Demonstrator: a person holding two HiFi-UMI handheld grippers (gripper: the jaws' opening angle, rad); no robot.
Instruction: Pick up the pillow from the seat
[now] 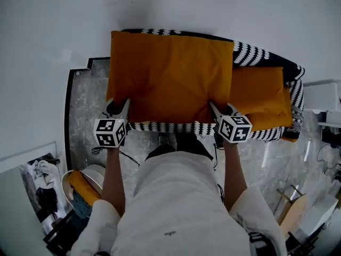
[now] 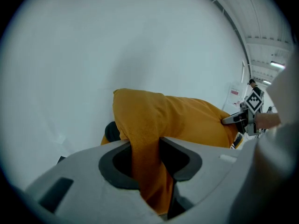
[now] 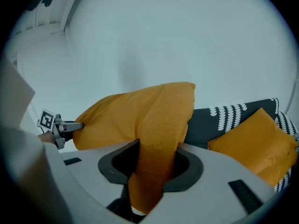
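A large orange pillow [image 1: 169, 76] hangs lifted in front of the black-and-white patterned seat [image 1: 261, 54]. My left gripper [image 1: 126, 106] is shut on the pillow's near left corner, and my right gripper [image 1: 213, 109] is shut on its near right corner. In the left gripper view the orange fabric [image 2: 148, 158] is pinched between the jaws, with the right gripper [image 2: 233, 119] at the pillow's far side. In the right gripper view the pillow [image 3: 156, 146] is clamped the same way, and the left gripper [image 3: 74, 125] shows at its left end.
A second orange pillow [image 1: 260, 97] lies on the right part of the seat, also seen in the right gripper view [image 3: 254, 141]. A white wall [image 1: 48, 31] stands behind. A round basket with cloth [image 1: 80, 188] sits on the marbled floor at left; white furniture [image 1: 325, 103] stands at right.
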